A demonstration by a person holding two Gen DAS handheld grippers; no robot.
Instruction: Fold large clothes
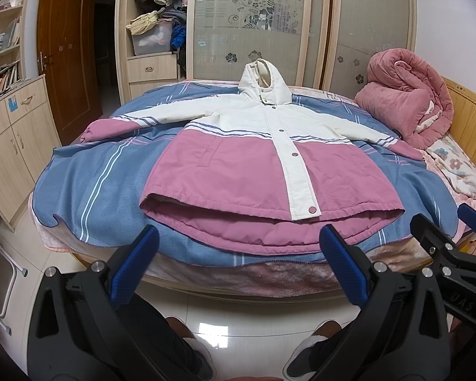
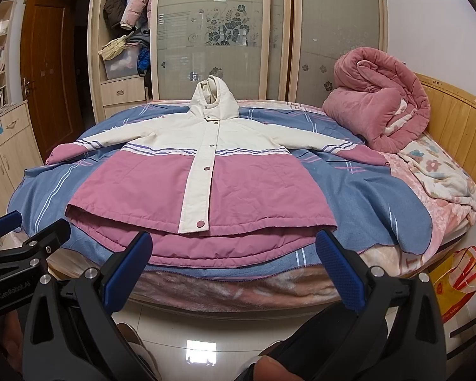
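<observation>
Left gripper wide open, empty, hovering off the bed's foot edge. Jacket spread flat on blue blanket, hood toward wardrobe. Clear bin on wardrobe shelf holds pale clothes.

Right gripper likewise agape, holding nothing. Pink quilt rolled at headboard.

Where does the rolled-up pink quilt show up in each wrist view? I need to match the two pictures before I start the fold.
Left wrist view: the pink quilt sits upper right, on the bed against the wooden headboard, beyond the jacket's sleeve.
Right wrist view: the pink quilt is again upper right, nearer the picture's middle.
Shared landmark: the jacket's white hood, at the far side of the bed, left of the quilt in both.
</observation>
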